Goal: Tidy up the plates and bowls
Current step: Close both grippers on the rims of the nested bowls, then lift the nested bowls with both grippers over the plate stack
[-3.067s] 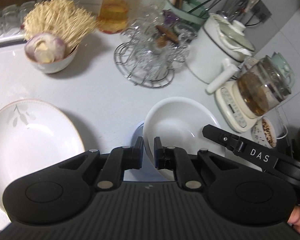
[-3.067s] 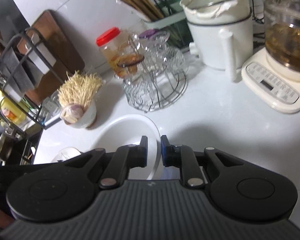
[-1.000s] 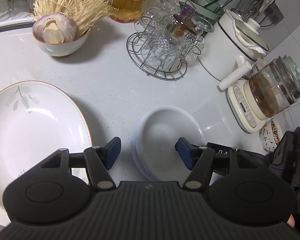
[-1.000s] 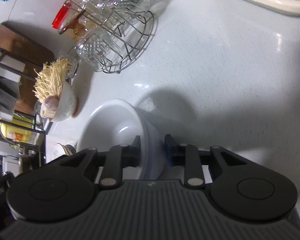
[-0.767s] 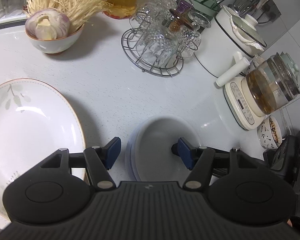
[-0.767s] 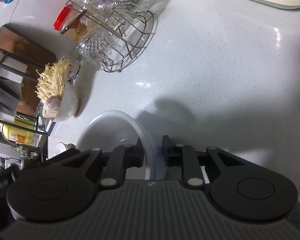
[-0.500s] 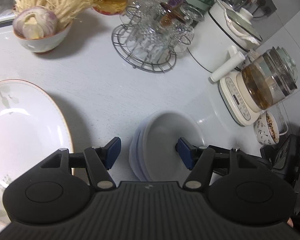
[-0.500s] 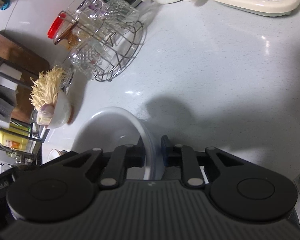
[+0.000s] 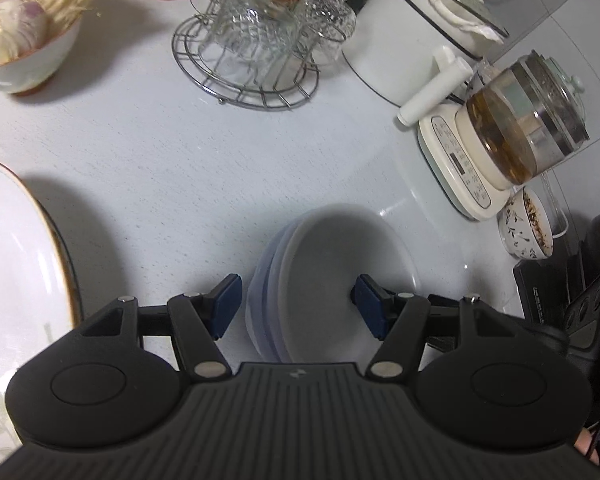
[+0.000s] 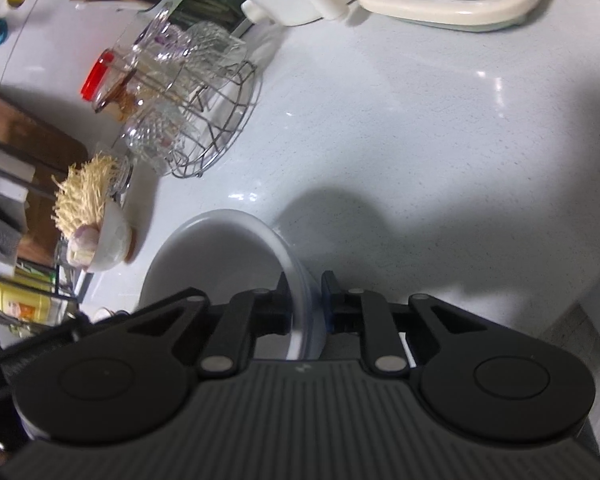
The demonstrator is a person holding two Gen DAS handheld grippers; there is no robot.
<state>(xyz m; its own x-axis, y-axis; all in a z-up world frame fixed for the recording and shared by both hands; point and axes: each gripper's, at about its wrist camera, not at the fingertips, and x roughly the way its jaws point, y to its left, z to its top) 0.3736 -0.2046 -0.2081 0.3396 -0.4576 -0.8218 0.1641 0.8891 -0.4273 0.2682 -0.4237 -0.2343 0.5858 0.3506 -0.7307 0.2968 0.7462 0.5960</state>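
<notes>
A stack of white bowls (image 9: 340, 256) sits on the white counter, with a bluish rim showing under the top bowl. My left gripper (image 9: 298, 302) hangs open over its near side, one blue pad on each side, neither touching. In the right wrist view my right gripper (image 10: 306, 304) is shut on the stack's right rim (image 10: 296, 280), one finger inside the bowl and one outside. I cannot tell whether the stack rests on the counter. A large white plate (image 9: 12, 280) with a gold edge and leaf print lies at the far left.
A wire rack of glass cups (image 9: 252, 52) stands behind, with a bowl of enoki mushrooms (image 9: 24, 52) to its left. To the right are a white pot (image 9: 412, 40), a glass kettle (image 9: 528, 120) on its base and a small patterned bowl (image 9: 526, 226). Bare counter (image 10: 420, 140) lies right of the stack.
The right gripper's jaws have narrowed onto the stack's rim. The left gripper, still open, has moved lower and to the right, so the large plate has slid towards the left edge.
</notes>
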